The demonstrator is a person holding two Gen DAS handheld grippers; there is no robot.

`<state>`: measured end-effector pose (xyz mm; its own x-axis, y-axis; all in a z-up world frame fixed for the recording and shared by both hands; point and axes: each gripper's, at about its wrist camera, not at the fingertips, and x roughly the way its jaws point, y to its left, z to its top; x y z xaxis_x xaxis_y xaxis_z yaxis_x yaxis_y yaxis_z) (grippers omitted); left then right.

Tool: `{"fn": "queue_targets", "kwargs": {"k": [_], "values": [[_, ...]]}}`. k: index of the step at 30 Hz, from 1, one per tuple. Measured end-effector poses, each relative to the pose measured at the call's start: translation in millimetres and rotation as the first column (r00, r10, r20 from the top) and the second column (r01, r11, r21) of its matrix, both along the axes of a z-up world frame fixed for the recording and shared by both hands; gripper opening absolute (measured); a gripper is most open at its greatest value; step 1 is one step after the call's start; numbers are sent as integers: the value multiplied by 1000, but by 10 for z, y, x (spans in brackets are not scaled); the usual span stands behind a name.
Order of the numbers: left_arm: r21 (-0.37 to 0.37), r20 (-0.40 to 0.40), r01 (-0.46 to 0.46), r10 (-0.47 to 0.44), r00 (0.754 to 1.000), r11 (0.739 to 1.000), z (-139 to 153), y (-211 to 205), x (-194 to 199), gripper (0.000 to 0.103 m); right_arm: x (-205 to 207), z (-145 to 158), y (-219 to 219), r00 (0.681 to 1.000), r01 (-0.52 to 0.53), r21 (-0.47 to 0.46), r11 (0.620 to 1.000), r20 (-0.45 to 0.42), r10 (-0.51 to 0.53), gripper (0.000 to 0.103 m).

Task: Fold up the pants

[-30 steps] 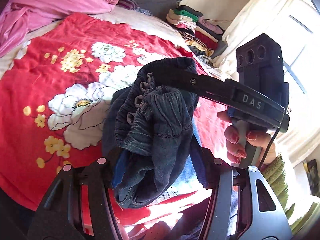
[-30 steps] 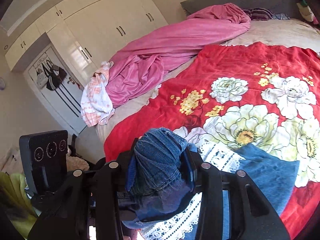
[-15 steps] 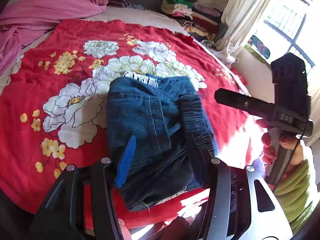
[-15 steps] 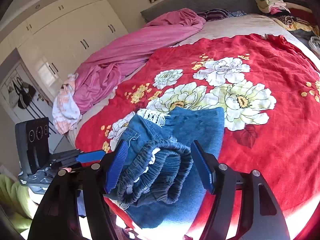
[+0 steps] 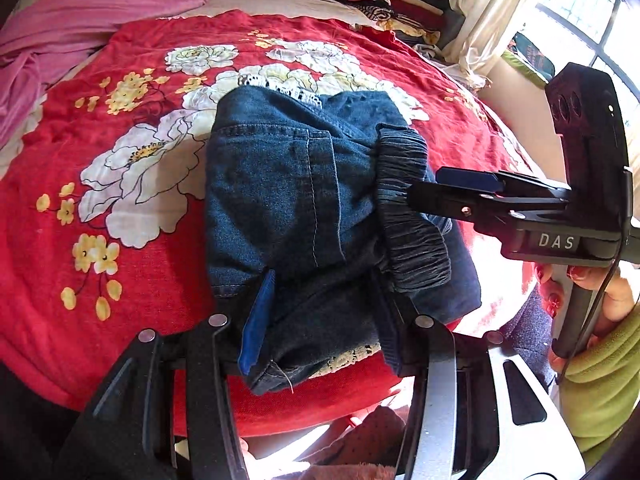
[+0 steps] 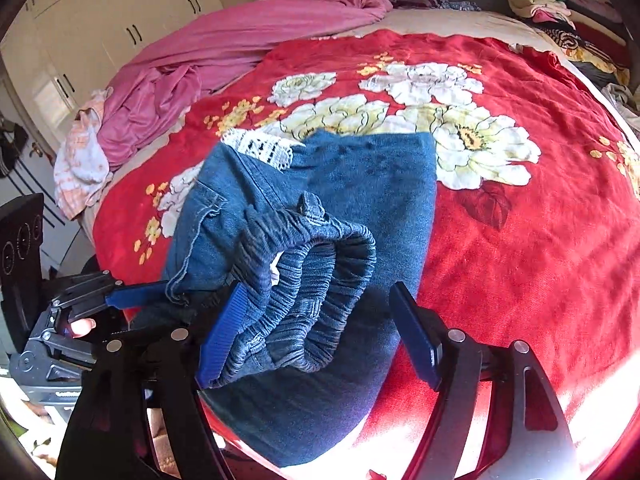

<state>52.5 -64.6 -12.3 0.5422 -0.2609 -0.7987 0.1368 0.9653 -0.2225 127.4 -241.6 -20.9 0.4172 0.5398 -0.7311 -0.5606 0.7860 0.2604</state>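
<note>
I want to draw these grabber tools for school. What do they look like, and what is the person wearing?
Each gripper is black, with two long fingers tipped by ribbed blue pads and round silver bolts. The right gripper has white letters "DAS", a boxy black top with round holes, and a thin black cable along its handle. The left gripper looks the same. The person's hand has red-painted nails and a fuzzy green sleeve.

1. Left gripper: jaws pressed on the near fold of the pants.
2. Pants: folded, lying on the red floral blanket ahead of the fingers.
3. Right gripper: enters from the right, tips at the elastic waistband, jaws opening.
</note>
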Motion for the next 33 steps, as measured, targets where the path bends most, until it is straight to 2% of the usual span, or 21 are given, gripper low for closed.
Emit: {"fn": "queue_targets", "kwargs": {"k": [1, 4, 8, 11, 14, 22, 25, 29, 33], "values": [[-1, 8, -3, 3, 1000, 1000, 50, 7, -9, 39, -52, 56, -31, 1000, 8, 15, 1000, 21, -8, 82], [-8, 24, -15, 15, 1000, 1000, 160, 47, -12, 39, -232, 217, -115, 997, 11, 68, 998, 82, -16, 83], [-30, 31, -27, 28, 999, 999, 242, 106, 2, 48, -448, 330, -161, 991, 11, 76, 997, 132, -21, 84], [-35, 37, -35, 36, 999, 999, 279, 143, 12, 49, -588, 357, -161, 989, -10, 75, 997, 148, -1, 84], [-38, 36, -37, 38, 999, 999, 296, 172, 34, 53, -743, 362, -85, 985, -59, 52, 997, 166, 49, 84], [-71, 31, -73, 75, 997, 995, 335, 409, 196, 54, -1102, 250, 299, 956, -217, -43, 975, 193, 221, 84], [-84, 34, -100, 103, 994, 991, 352, 538, 216, 54, -1158, 187, 434, 949, -245, -69, 967, 186, 254, 84], [-103, 23, -130, 133, 991, 986, 324, 699, 183, 60, -1189, 118, 555, 946, -258, -87, 962, 178, 269, 84], [-110, 8, -154, 156, 988, 982, 295, 828, 188, 66, -1220, 101, 657, 936, -261, -114, 959, 213, 280, 84]]}}
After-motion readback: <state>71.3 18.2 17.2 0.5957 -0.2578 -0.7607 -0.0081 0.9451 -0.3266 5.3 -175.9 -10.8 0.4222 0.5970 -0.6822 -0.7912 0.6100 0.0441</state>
